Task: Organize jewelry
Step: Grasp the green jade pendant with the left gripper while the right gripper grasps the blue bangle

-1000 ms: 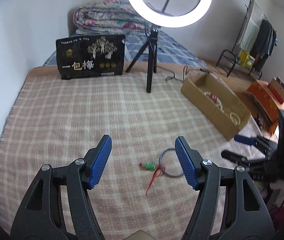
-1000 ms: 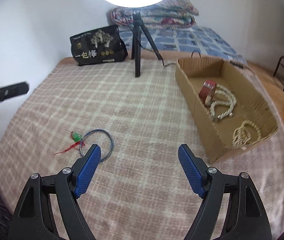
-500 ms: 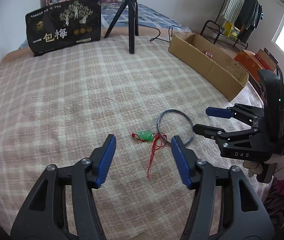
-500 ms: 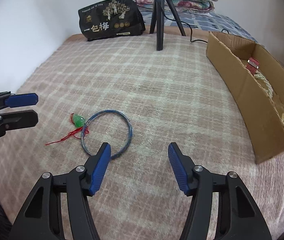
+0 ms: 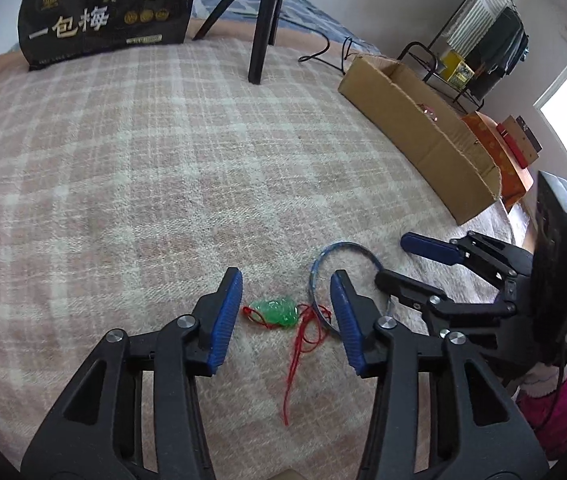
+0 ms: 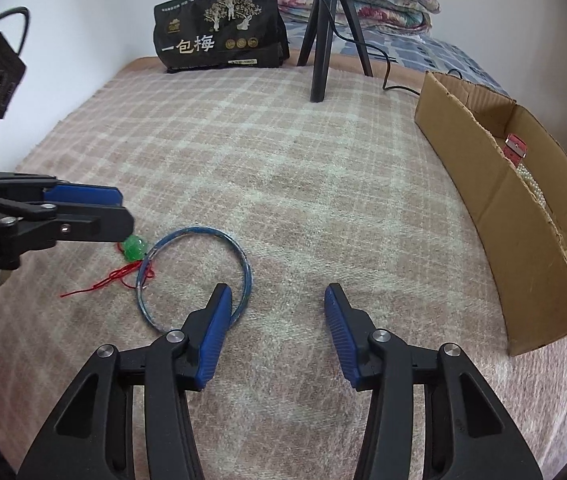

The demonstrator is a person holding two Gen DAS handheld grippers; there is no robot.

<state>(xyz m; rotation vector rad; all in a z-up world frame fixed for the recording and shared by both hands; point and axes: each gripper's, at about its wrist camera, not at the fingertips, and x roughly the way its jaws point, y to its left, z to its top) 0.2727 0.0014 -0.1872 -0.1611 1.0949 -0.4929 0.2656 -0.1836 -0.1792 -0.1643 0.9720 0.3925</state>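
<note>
The left tongs (image 5: 285,314), their jaws just closing but still released, straddle the green pendant (image 5: 275,312) low in the frame's centre on the plaid blanket (image 5: 163,160). The right tongs (image 6: 273,330), also narrowing and empty, sit at the blue bangle (image 6: 193,276), its rim beside the left pad. The pendant's red cord (image 5: 303,344) runs under the bangle, so lifting either could drag the other. The cardboard box (image 6: 503,216) at right hides most of its beads. Whether any pad touches yet is unclear.
</note>
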